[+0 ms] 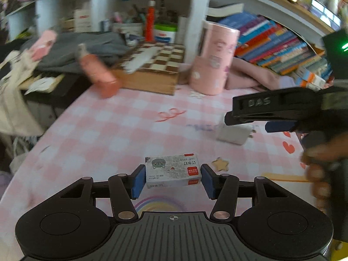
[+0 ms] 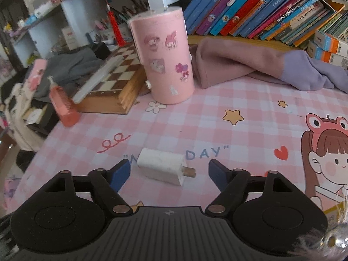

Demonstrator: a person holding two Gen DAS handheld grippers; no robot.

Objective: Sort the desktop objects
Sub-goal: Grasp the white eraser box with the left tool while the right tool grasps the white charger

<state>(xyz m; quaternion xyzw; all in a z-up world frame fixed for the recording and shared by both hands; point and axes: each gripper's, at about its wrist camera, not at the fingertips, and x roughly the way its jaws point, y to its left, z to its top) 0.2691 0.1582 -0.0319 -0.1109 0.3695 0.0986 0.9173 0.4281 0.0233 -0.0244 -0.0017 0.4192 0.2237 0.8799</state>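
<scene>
A small grey staple box (image 1: 173,170) with a cat print and red labels sits between the blue pads of my left gripper (image 1: 173,179). Both pads press on its sides, just above the pink checked tablecloth (image 1: 97,134). A white charger plug (image 2: 161,167) lies on the cloth with its prongs pointing right. My right gripper (image 2: 169,166) is open around it, both blue fingers standing clear of it. In the left wrist view the right gripper (image 1: 245,124) hangs over the same plug (image 1: 233,134), held by a hand (image 1: 319,169).
A tall pink sticker-covered canister (image 2: 163,58) stands at the back, beside a wooden chessboard box (image 2: 113,80) and an orange pump bottle (image 2: 63,104). Folded pink and purple cloth (image 2: 250,65) lies to the right, under rows of books (image 2: 261,6). The table's edge drops off at the left.
</scene>
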